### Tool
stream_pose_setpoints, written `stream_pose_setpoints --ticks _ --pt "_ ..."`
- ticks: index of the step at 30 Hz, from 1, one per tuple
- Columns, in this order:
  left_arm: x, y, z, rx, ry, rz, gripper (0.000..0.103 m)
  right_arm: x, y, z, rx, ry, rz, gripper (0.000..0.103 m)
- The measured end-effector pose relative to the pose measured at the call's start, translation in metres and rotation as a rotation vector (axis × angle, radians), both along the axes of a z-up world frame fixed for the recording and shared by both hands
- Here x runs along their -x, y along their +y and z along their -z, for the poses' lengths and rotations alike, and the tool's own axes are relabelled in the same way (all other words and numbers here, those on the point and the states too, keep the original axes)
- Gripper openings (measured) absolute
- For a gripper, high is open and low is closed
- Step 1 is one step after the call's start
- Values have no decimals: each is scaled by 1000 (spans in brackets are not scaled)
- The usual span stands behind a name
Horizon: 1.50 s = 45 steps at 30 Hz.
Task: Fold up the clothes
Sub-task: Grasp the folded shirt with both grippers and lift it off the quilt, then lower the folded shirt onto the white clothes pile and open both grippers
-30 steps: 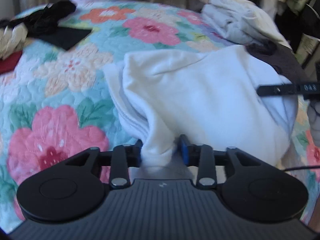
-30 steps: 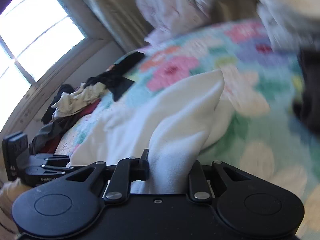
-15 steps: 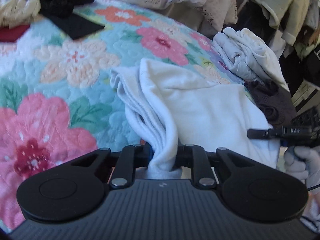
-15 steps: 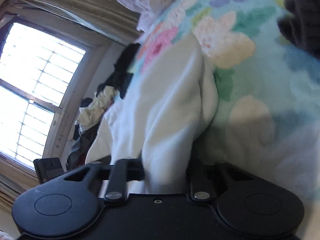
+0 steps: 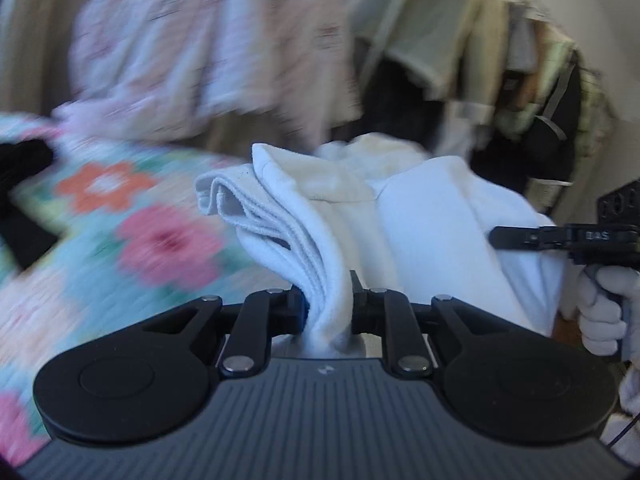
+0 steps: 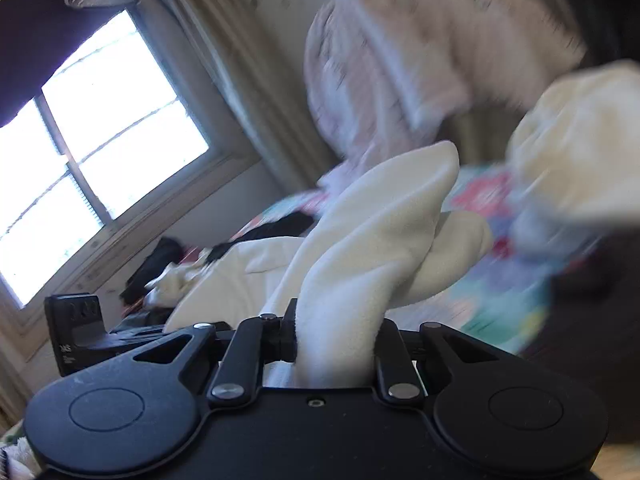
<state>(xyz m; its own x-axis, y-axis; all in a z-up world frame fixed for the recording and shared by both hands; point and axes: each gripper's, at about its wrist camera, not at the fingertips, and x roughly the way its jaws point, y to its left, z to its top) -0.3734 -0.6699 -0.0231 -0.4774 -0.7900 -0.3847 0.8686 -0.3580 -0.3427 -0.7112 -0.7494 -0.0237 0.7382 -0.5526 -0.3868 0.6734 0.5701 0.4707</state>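
Note:
A folded white garment (image 5: 420,232) hangs lifted above the floral quilt (image 5: 120,248), held at two ends. My left gripper (image 5: 328,300) is shut on its layered left edge, with the folds bunched between the pads. In the left wrist view my right gripper (image 5: 520,238) reaches in from the right, carried by a gloved hand (image 5: 604,304). In the right wrist view my right gripper (image 6: 334,336) pinches a thick fold of the white garment (image 6: 380,240), its jaws closing tighter on the cloth. The left gripper (image 6: 80,336) shows at the lower left there.
A black garment (image 5: 20,184) lies at the quilt's far left. A pink-white bedding pile (image 5: 180,52) and hanging clothes (image 5: 440,20) stand behind. A window (image 6: 100,140) with a curtain (image 6: 224,80) is on the left, and a cream pile (image 6: 580,140) on the right. Backgrounds are blurred.
Both grippers have risen and tipped up, carrying the white garment off the quilt. The left jaws drew closer together on the cloth's edge. The bed has dropped lower in both views.

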Motion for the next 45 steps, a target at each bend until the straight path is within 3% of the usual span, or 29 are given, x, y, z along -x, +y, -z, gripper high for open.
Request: stream_pose_setpoints --ticks 5,8,10,14,18,19,20,22,24,26,28,31,34,37,42,45 --pt "90 -69 -23 27 25 120 16 86 -16 -39 49 61 138 19" --pt "142 -115 -20 -10 60 163 16 139 -29 -50 53 86 224 19" --pt "180 -140 -13 -23 22 192 17 172 -42 -50 38 112 278 19" --pt "243 -178 21 -108 -51 189 18 229 -76 -25 -37 153 370 19" --pt "272 -188 59 -166 -207 149 26 254 -109 40 -162 233 431 21" --pt "271 -184 59 -154 -223 137 30 259 -116 54 -192 246 449 23" --pt "268 -179 56 -131 -230 125 31 262 -120 67 -217 251 472 36" --pt "260 -168 50 -85 -244 99 31 267 -120 77 -234 252 528 52" --pt "250 -156 38 -34 -247 70 29 270 -112 74 -229 262 586 55" --pt "239 -148 24 -16 -219 79 29 268 -99 63 -195 337 649 57" --pt "237 -140 11 1 -191 123 29 252 -79 47 -97 471 716 58" --pt "256 -135 2 -23 -152 220 29 228 -44 25 46 518 673 58" --pt "282 -136 15 -78 -167 274 32 211 -23 26 96 475 553 58" --pt "300 -139 46 -159 -242 277 32 205 -20 52 38 480 509 58" --pt "298 -136 63 -184 -256 271 34 241 -8 89 -98 333 571 59" --pt "302 -135 60 -178 -280 249 34 245 1 90 -146 350 645 61"
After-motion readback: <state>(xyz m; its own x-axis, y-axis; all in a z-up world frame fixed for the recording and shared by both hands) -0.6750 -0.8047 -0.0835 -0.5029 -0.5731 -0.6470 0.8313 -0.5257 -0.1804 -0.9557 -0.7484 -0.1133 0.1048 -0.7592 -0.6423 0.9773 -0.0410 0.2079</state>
